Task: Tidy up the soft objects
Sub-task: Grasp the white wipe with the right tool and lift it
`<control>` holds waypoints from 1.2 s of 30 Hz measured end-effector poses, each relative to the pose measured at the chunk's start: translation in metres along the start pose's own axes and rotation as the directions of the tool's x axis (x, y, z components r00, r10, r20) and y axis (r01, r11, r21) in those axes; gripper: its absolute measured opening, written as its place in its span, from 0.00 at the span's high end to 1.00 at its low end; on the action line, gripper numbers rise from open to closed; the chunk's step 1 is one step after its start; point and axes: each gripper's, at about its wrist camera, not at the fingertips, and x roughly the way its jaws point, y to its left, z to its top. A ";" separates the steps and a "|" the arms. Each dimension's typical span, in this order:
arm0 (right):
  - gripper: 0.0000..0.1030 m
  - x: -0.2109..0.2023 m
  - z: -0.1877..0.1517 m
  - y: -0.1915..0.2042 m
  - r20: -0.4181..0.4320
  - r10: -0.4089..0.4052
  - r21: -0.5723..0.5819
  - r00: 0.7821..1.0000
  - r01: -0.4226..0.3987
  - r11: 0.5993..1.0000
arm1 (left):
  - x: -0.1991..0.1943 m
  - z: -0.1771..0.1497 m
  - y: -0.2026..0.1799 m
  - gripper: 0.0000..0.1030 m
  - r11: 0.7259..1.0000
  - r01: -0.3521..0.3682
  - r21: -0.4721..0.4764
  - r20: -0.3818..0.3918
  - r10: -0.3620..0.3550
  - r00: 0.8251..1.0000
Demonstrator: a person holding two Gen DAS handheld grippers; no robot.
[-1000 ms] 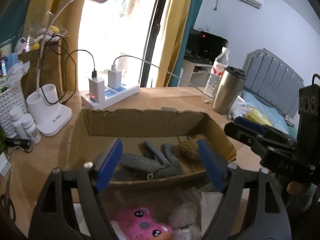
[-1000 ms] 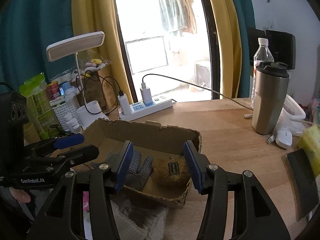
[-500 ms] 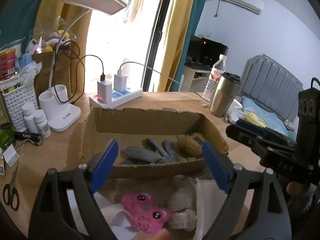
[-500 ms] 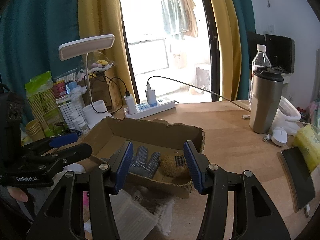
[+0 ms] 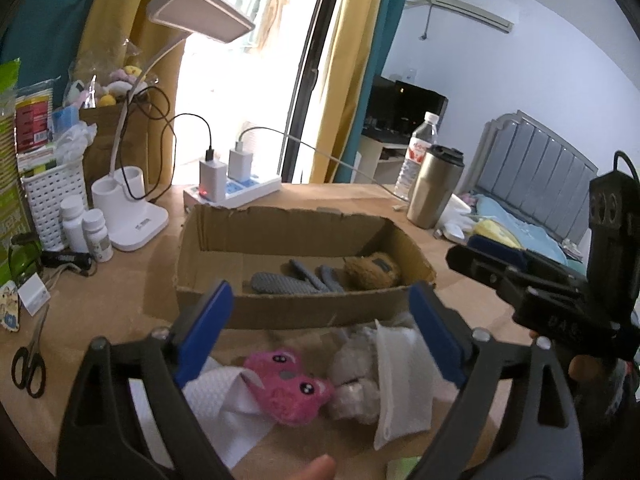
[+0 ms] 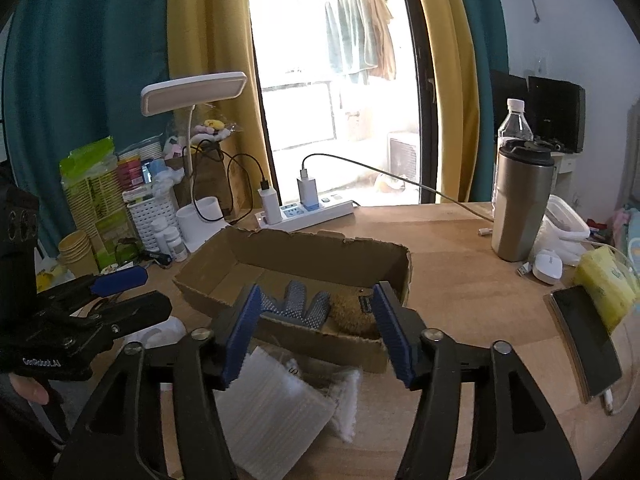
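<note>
Already a grey glove (image 5: pixel 296 282) and a brown plush (image 5: pixel 370 270) lie in the cardboard box (image 5: pixel 280 314). Both tools, left (image 5: pixel 320 328) and right (image 6: pixel 316 330), are empty and opening. Left on the worktop (image 6: pixel 460 280): pink plush (image 5: pixel 290 384), white cloths (image 6: pixel 276 408).

Only one text can be read with some confidence: white letters "GenRobot.AI" on the black body of the left gripper (image 6: pixel 120 280), in the right wrist view, at the lower left of the cardboard box (image 6: pixel 304 256). The letters are small and a little blurred. The marks on the right gripper (image 5: pixel 486 254) are too unclear to read.
</note>
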 end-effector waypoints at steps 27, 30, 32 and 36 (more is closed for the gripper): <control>0.39 -0.024 -0.048 0.020 -0.083 -0.003 -0.008 0.997 0.003 1.000 | -0.040 -0.046 0.004 0.11 0.999 -0.005 -0.042 -0.014 0.004 1.000; 0.39 -0.015 -0.054 0.026 -0.121 0.007 -0.020 0.993 -0.010 1.000 | -0.041 -0.052 0.005 0.11 0.999 -0.010 -0.047 -0.022 0.009 1.000; 0.39 -0.008 -0.057 0.029 -0.146 0.006 -0.029 0.989 -0.010 1.000 | -0.041 -0.054 0.008 0.11 0.998 -0.013 -0.054 -0.026 0.012 1.000; 0.39 0.005 -0.063 0.034 -0.193 0.014 -0.029 0.981 -0.020 0.999 | -0.040 -0.058 0.014 0.11 0.998 -0.017 -0.065 -0.033 0.015 0.999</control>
